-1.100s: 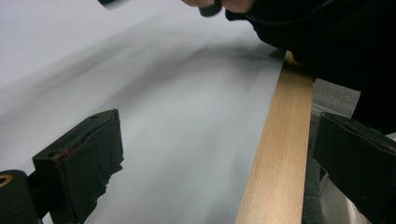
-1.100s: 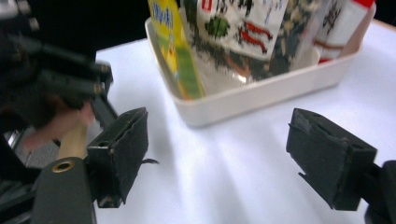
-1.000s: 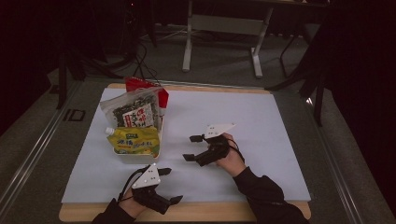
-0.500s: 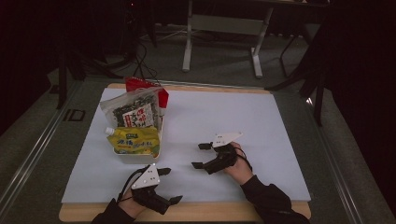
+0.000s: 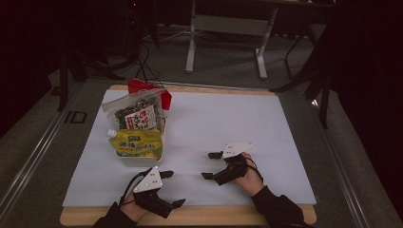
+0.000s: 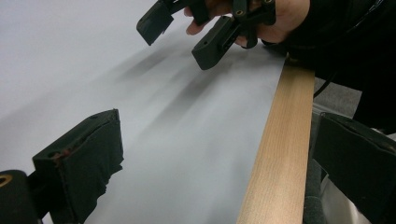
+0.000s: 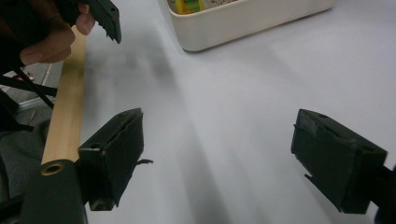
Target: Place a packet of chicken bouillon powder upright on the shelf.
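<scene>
- Resting on the white sheet, both grippers empty: left gripper (image 5: 171,188) near the bin's (image 5: 140,160) front corner, right gripper (image 5: 212,165) well off to its side; jaws wide apart on each.
- Bin holds yellow pouch (image 5: 135,144), seaweed pack (image 5: 136,114), red pack (image 5: 142,86).
- Judged: nothing gripped yet; the bin's contents remain to be handled.

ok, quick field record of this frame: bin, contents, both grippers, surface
bin: cream plastic tub, left part of the white mat
contents: yellow squeeze pouch in front, dark seaweed snack bag behind it, red packet at the back
left gripper: open, holds nothing, near the table's wooden front edge
right gripper: open, holds nothing, over bare mat right of the tub
contact: neither gripper touches the tub
</scene>
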Tool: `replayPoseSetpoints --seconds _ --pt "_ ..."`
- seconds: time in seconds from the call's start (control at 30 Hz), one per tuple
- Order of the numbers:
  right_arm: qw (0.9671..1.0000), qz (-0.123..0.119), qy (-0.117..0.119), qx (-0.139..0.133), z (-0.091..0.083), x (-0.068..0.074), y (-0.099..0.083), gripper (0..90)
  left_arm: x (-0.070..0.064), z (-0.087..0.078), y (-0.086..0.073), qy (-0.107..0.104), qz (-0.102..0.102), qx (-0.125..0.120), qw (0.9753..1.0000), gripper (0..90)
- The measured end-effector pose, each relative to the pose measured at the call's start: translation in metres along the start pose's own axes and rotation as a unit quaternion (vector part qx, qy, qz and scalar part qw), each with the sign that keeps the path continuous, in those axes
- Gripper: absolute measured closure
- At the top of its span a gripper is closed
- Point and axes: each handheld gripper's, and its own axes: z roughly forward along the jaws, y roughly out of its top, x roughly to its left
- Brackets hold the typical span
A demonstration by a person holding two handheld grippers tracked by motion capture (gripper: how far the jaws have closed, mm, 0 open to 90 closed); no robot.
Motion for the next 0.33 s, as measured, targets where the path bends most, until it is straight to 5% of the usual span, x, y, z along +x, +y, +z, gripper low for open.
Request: replayPoseSetpoints --seconds 0.33 --pt "0.9999 -0.008 -0.003 0.008 0.0014 -0.0024 -0.0031 15.5 0.0004 0.0000 -0.0002 0.000 0.000 0.000 1.0000 3.3"
